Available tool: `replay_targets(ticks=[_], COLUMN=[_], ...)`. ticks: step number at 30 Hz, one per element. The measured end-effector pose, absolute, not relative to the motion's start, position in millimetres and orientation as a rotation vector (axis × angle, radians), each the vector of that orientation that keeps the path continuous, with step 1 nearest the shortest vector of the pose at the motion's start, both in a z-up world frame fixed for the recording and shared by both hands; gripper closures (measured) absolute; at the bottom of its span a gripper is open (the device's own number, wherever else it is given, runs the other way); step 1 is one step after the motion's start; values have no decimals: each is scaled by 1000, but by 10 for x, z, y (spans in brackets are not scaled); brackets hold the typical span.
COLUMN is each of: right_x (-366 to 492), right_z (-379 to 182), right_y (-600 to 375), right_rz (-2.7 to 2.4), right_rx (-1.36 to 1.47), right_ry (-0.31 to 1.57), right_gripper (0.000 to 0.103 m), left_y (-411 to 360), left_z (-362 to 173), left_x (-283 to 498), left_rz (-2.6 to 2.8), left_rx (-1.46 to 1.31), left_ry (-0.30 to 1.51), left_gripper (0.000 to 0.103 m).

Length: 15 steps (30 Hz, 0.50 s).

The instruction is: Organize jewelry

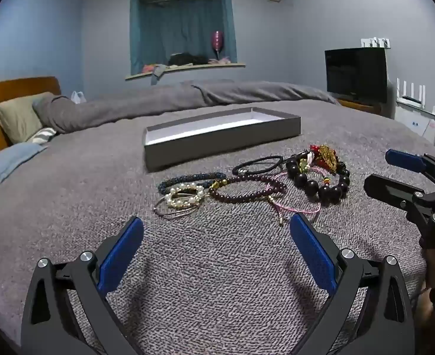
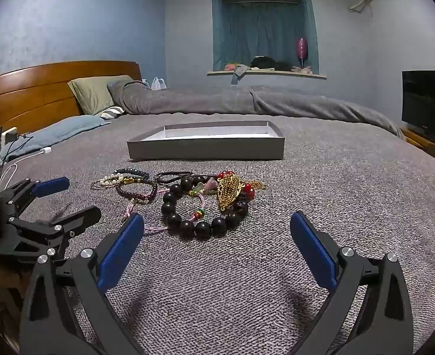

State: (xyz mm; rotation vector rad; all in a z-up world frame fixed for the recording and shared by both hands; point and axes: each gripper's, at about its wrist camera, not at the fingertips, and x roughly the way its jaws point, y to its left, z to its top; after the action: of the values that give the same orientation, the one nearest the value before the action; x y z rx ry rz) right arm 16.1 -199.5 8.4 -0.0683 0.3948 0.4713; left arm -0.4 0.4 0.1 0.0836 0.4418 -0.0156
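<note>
A pile of jewelry lies on the grey bedspread: a pearl bracelet (image 1: 184,195), a maroon bead bracelet (image 1: 247,189), a black hair tie (image 1: 258,164), a big dark-bead bracelet (image 1: 321,183) (image 2: 202,227), a gold filigree pendant (image 1: 327,153) (image 2: 229,192) and a pink cord (image 1: 294,207). Behind the pile sits a shallow grey box (image 1: 217,145) (image 2: 205,148) with a white inside and nothing in it. My left gripper (image 1: 216,222) (image 2: 82,198) is open just short of the pearl bracelet. My right gripper (image 2: 217,219) (image 1: 386,171) is open in front of the dark beads. Neither holds anything.
Pillows (image 2: 96,94) and a wooden headboard (image 2: 39,88) are at the left, with a rolled grey duvet (image 2: 247,100) along the far side. A white charger cable (image 2: 25,155) lies at the left edge. A dark TV (image 1: 356,74) stands at the right.
</note>
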Motion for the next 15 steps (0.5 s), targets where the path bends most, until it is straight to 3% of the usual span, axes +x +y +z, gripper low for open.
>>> replay_targets(ticks=[15], right_x=[186], right_z=[51], right_y=[-2000], right_rz=[474], right_rx=[-57], right_ry=[401], right_gripper=[5], left_y=[3], left_z=[40], left_x=[-54], left_rz=[-3], left_rx=[93], left_ry=[422], left_gripper=[5])
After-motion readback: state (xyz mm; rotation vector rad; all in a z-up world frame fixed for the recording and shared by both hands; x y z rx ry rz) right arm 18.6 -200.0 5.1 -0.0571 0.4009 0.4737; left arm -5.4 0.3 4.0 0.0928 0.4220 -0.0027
